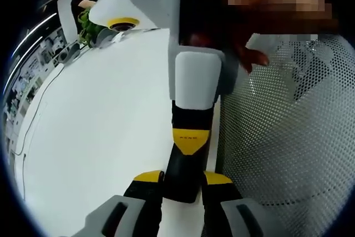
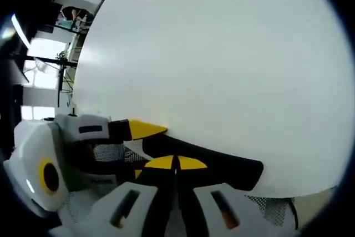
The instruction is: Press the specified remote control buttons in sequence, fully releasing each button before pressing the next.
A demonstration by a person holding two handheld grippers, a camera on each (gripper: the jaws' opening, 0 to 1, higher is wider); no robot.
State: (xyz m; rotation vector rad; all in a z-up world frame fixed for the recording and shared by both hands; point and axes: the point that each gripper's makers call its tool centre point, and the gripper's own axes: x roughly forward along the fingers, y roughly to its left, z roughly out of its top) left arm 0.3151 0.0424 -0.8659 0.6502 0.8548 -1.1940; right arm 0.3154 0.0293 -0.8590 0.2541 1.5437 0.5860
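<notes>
**Remote held steady, right gripper set over it**

My left gripper [image 1: 183,184] is pinching the near end of the black remote control [image 1: 186,165], which sticks out ahead of the jaws over the white surface [image 1: 100,126]. In the left gripper view my right gripper [image 1: 194,81] comes down from above, its yellow-tipped end right on the remote's top face. To the right stands a perforated metal mesh basket [image 1: 288,131], close beside the remote.

In the right gripper view my right gripper [image 2: 175,164] has its jaws pressed together, yellow tips meeting, and they sit on the dark body of the remote control [image 2: 222,167]. The left gripper [image 2: 111,131] enters from the left, clamped on the remote's end. I cannot see any button under the tips, so I cannot say which one I am on, nor whether it is pushed down.

My judgement: I am in a press. To do it well I keep the left hold firm and level so the remote does not tip under the push, drive the closed tips straight down on one button alone, then lift clear until the tips part from the remote before moving to the next. I should keep the remote out over the surface and away from the mesh basket so nothing gets hidden.
</notes>
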